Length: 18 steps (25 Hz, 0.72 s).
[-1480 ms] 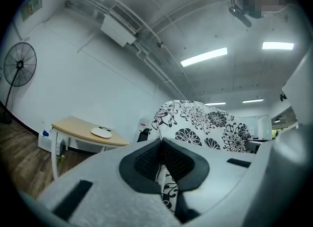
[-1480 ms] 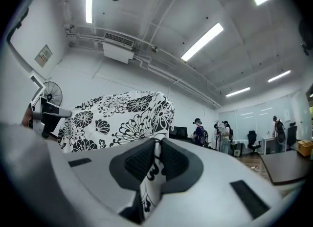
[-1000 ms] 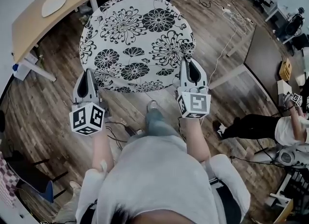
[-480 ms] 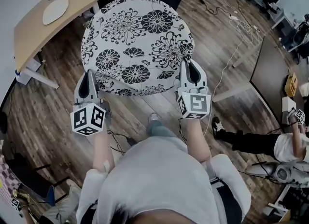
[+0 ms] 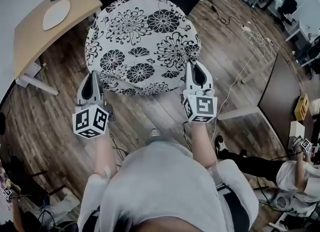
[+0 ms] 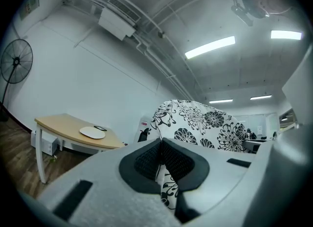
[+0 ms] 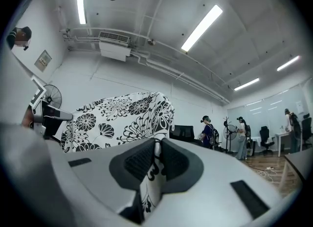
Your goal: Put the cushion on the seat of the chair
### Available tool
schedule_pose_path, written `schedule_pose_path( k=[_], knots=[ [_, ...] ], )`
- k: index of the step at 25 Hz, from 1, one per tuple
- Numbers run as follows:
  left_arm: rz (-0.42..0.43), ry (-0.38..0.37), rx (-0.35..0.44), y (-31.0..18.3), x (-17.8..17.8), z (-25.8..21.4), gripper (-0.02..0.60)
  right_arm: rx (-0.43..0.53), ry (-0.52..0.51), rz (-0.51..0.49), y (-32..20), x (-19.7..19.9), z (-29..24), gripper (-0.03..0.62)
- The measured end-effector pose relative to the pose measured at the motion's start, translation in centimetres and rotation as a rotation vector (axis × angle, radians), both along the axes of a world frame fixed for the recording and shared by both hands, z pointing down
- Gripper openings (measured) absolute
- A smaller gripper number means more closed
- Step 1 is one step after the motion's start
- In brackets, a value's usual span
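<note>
The floral cushion [image 5: 142, 43] is pinched at its near edge by the fingers [image 6: 146, 160] of the left gripper [image 5: 92, 78] and the right gripper [image 5: 196, 68], both closed on its fabric. It is held out ahead of them, above the floor [image 5: 150, 111]. It is not yet set on a chair seat, so the placing is judged to remain.

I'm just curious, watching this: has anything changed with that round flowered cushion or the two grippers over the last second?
Hardly anything. The round black-and-white flowered cushion remains pinched at its near edge by the left gripper and the right gripper, both shut on it. Only the surroundings slid in the head view: the dark table drifted lower, and the carrier's shoe drew back.
</note>
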<state>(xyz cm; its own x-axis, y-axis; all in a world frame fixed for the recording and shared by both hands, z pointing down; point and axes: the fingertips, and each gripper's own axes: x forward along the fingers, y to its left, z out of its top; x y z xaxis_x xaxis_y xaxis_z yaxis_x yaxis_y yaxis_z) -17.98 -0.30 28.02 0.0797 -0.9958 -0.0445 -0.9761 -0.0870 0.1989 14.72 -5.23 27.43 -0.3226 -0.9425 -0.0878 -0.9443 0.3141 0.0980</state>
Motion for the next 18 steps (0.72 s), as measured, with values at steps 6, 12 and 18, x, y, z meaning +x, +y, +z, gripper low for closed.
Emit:
schedule_pose_path(
  k=[6,12,18],
  knots=[
    [0.002,-0.025,0.024,0.8,0.7,-0.5,0.011,0.021,-0.012,-0.03,0.5,-0.4,-0.1,0.034],
    [-0.007,-0.07,0.026,0.6,0.4,-1.0,0.012,0.009,-0.044,-0.017,0.1,-0.1,0.4,0.034],
    [-0.01,-0.053,0.02,0.5,0.0,-1.0,0.011,-0.002,-0.054,-0.017,0.0,-0.3,0.4,0.034]
  ],
)
